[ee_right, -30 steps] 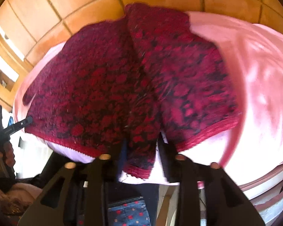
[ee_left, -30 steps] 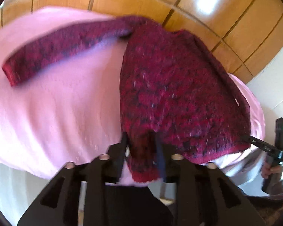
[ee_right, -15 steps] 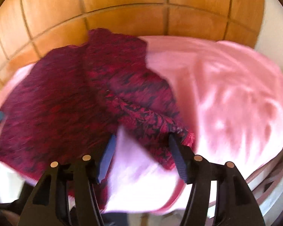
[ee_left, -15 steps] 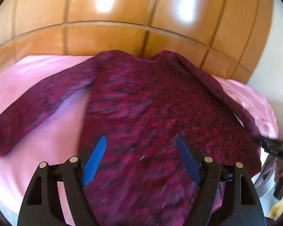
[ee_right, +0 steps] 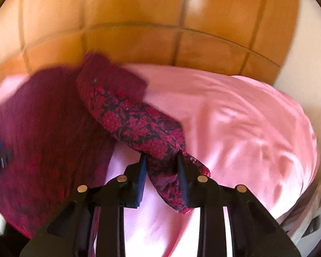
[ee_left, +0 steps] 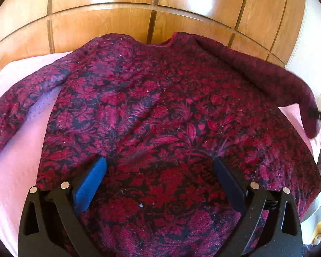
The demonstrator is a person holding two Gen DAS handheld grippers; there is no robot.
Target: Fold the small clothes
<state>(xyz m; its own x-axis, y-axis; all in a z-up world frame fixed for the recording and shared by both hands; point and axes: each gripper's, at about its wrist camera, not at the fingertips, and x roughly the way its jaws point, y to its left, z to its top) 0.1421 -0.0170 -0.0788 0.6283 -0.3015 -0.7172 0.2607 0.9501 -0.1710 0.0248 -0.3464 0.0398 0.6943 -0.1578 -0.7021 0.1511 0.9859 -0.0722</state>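
A dark red floral sweater (ee_left: 160, 111) lies spread face up on a pink bedsheet (ee_left: 15, 171), its neck toward the wooden wall. My left gripper (ee_left: 159, 167) is open and empty, hovering over the sweater's lower body, blue pads apart. In the right wrist view the sweater's body (ee_right: 42, 139) lies at left and its right sleeve (ee_right: 139, 126) runs toward me. My right gripper (ee_right: 161, 162) is shut on that sleeve near the cuff (ee_right: 182, 201), which hangs below the jaws. The right wrist view is blurred.
A wooden panelled wall (ee_left: 139, 6) stands behind the bed. The pink sheet (ee_right: 235, 117) stretches to the right of the sleeve. The sweater's left sleeve (ee_left: 17, 107) lies out across the sheet. The bed edge drops off at right (ee_left: 318, 156).
My left gripper let go of the hem, opened and moved over the sweater's body. My right gripper released the hem, moved to the right sleeve and closed on it.
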